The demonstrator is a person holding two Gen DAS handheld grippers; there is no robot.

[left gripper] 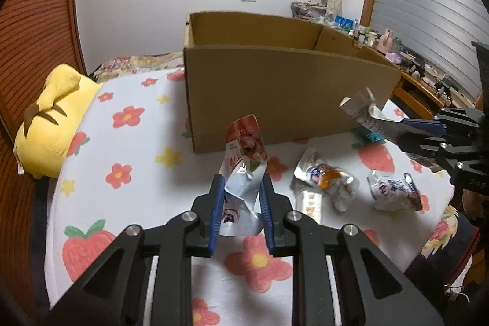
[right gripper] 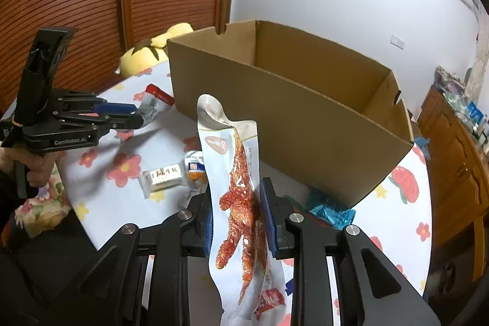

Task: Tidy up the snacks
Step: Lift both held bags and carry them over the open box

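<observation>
My left gripper [left gripper: 242, 177] is shut on a crumpled red and silver snack pouch [left gripper: 244, 148], held upright above the flowered sheet [left gripper: 131, 148]. In the right wrist view, my right gripper [right gripper: 237, 188] is shut on a white pouch with a red chicken foot [right gripper: 241, 197]. An open cardboard box [left gripper: 275, 87] stands just behind both. In each view the other gripper shows too, the right gripper [left gripper: 406, 124] at the right edge and the left gripper [right gripper: 134, 115] at the left. Loose packets [left gripper: 330, 176] [left gripper: 394, 191] and a white bar [right gripper: 162, 174] lie between them.
A teal packet [right gripper: 330, 211] lies against the box's near corner. A yellow plush [left gripper: 52, 118] sits at the sheet's far left. A wooden cabinet [left gripper: 428, 81] crowded with small items runs along the right. A person's hand [right gripper: 36, 164] holds the left gripper's handle.
</observation>
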